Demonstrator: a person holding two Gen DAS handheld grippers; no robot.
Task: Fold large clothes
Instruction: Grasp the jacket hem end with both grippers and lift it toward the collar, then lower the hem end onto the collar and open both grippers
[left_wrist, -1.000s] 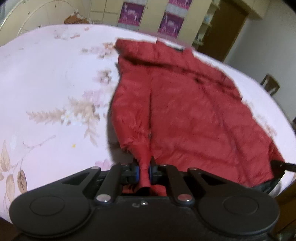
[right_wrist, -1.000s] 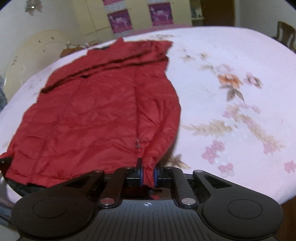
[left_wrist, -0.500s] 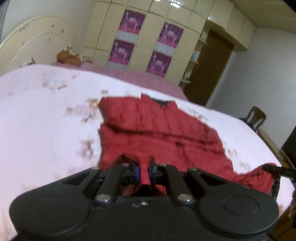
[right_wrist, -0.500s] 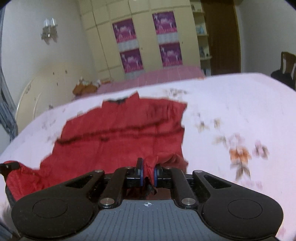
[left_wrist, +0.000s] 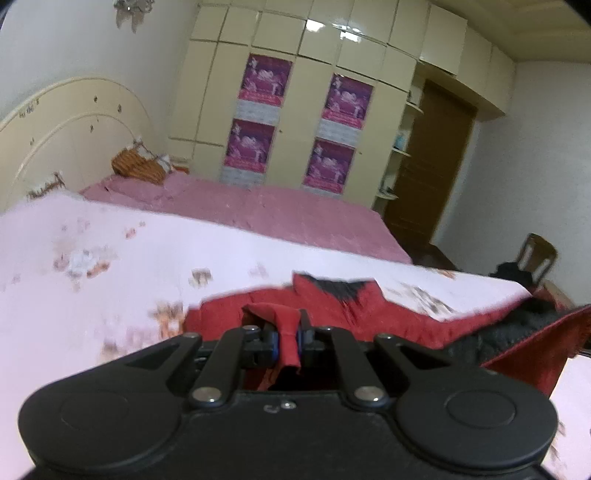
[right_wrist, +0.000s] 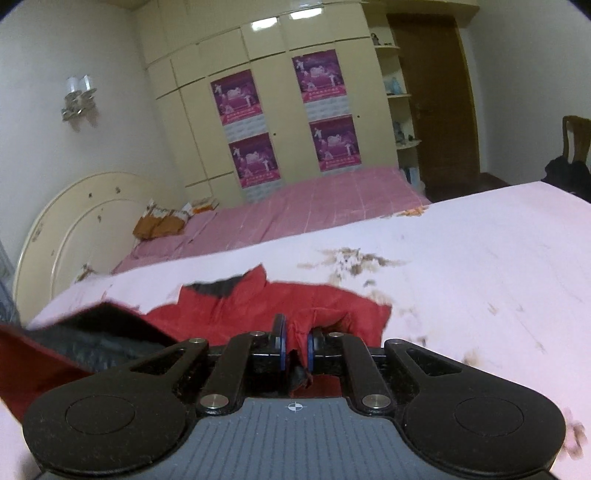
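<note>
Bed (left_wrist: 110, 258) with floral sheet carries the red down jacket (left_wrist: 369, 306) mid-bed; left tongs (left_wrist: 288, 338) and right tongs (right_wrist: 295, 349) each pinch thin hem folds; slick fabric could slip out, skewing the fold.

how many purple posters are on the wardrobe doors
4, in a two-by-two block on the cream wardrobe: upper left poster, lower left poster, upper right poster, lower right poster. Both views show only these four; none looks hidden.
</note>
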